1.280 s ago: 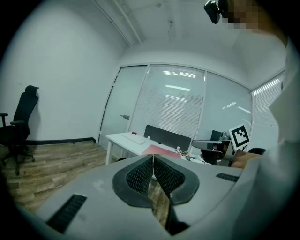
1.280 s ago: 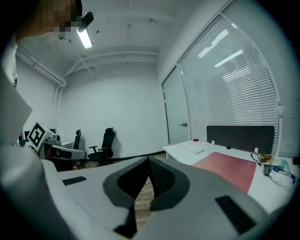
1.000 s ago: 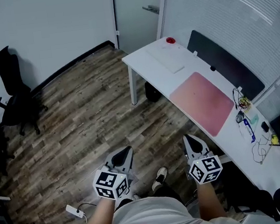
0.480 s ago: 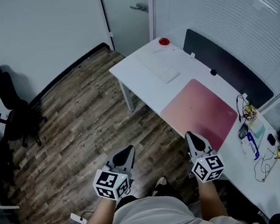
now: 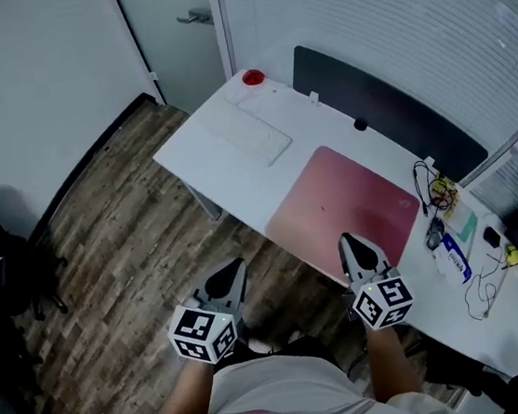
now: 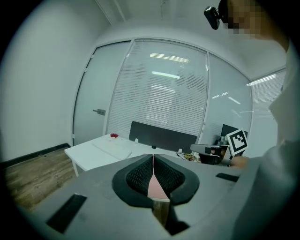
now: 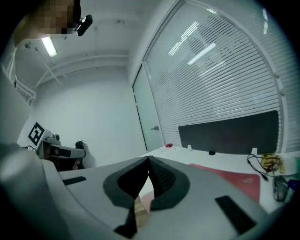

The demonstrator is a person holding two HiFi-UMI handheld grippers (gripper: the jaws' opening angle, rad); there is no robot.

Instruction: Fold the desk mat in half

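A pink desk mat lies flat on the white desk, right of its middle. My right gripper is shut and empty; in the head view its tip overlaps the mat's near edge, held above it. My left gripper is also shut and empty, over the wooden floor left of the mat and short of the desk. In the left gripper view a pink strip of mat shows behind the jaws of the left gripper. The right gripper view has the mat to the right of the right gripper.
A white keyboard and a red round object lie on the desk's left part. A black panel runs along the desk's back edge. Cables and small items sit right of the mat. A black office chair stands at far left.
The desk and mat have come closer and lower in the head view. Both grippers stayed shut near the body; the right one now reaches the mat's near edge.
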